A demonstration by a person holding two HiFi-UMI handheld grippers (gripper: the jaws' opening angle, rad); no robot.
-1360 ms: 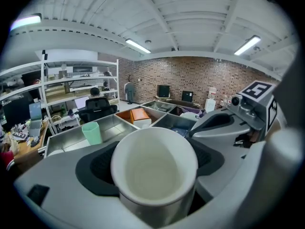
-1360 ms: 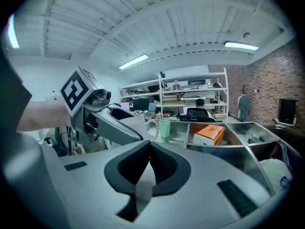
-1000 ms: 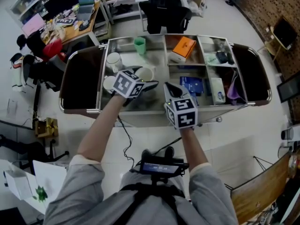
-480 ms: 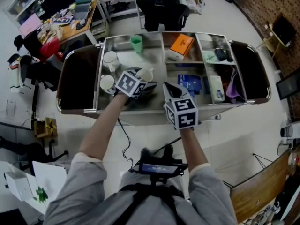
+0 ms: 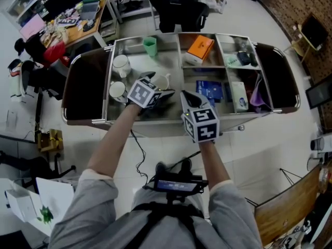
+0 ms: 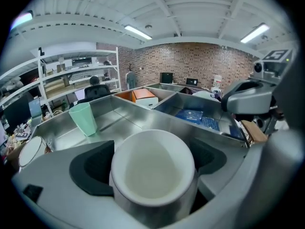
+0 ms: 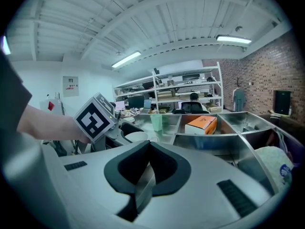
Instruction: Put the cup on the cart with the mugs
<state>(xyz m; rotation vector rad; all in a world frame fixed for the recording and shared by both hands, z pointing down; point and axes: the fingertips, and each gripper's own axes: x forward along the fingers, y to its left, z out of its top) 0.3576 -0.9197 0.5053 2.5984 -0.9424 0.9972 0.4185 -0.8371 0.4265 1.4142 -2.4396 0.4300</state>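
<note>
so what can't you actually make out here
- White cup base and handle: left gripper view, hidden by its own rim. It sits between the jaws of the left hand-held gripper, which have just been opening.
- Orange box print: head view, too small to read.
- White mug: left gripper view, partly cut off by the gripper's body.
- Dark items right of that box: head view, too small to name.

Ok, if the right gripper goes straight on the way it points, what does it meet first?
Most likely the bare steel floor of the cart, in the mug bay beside the white cup. The right gripper tilts down, and the green cup on that line stands farther back; depth is unclear.
</note>
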